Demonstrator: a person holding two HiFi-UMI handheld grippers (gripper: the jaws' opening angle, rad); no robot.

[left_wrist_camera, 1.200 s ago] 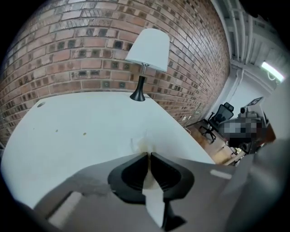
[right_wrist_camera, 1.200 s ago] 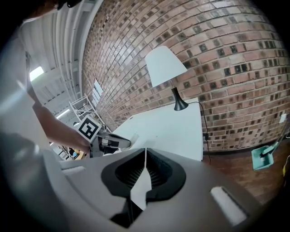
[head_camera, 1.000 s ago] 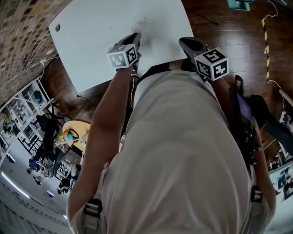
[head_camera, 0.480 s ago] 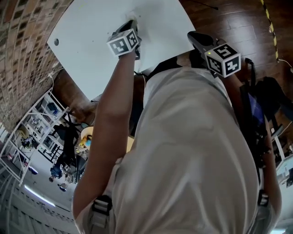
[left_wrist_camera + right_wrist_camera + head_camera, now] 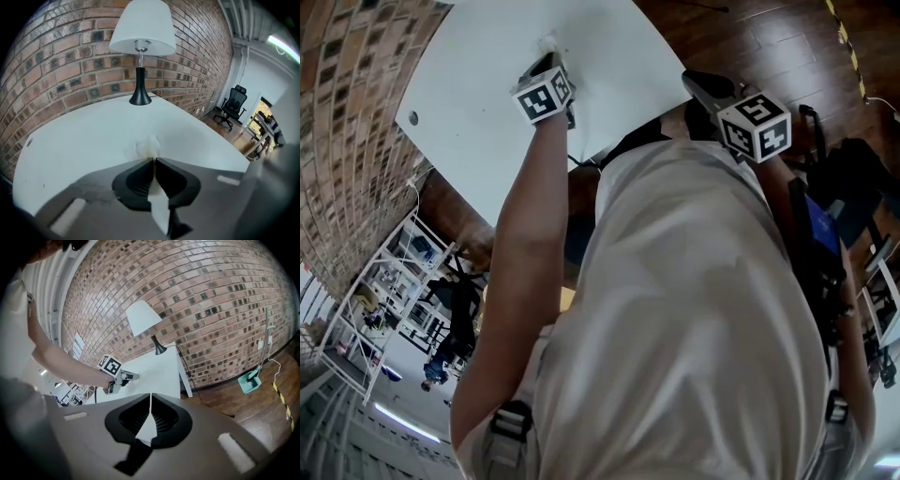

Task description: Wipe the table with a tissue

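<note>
A crumpled white tissue (image 5: 149, 146) sticks out past the tips of my left gripper (image 5: 153, 159), which is shut on it and presses it onto the white table (image 5: 84, 131). In the head view the left gripper (image 5: 550, 61) reaches over the table (image 5: 478, 84) with the tissue (image 5: 548, 43) at its tip. My right gripper (image 5: 696, 81) is held by the table's near right edge, off the surface. Its jaws (image 5: 150, 397) are closed, with only a thin white sliver between them. The right gripper view also shows the left gripper (image 5: 131, 377) on the table (image 5: 161, 366).
A lamp (image 5: 140, 42) with a white shade and black base stands at the table's far end against the brick wall. A cable hole (image 5: 412, 119) sits near one table corner. An office chair (image 5: 232, 110) and a teal dustpan (image 5: 248, 380) stand on the wooden floor.
My left gripper has pushed the tissue farther across the table, away from the near edge. The right gripper has stayed by the table's edge.
</note>
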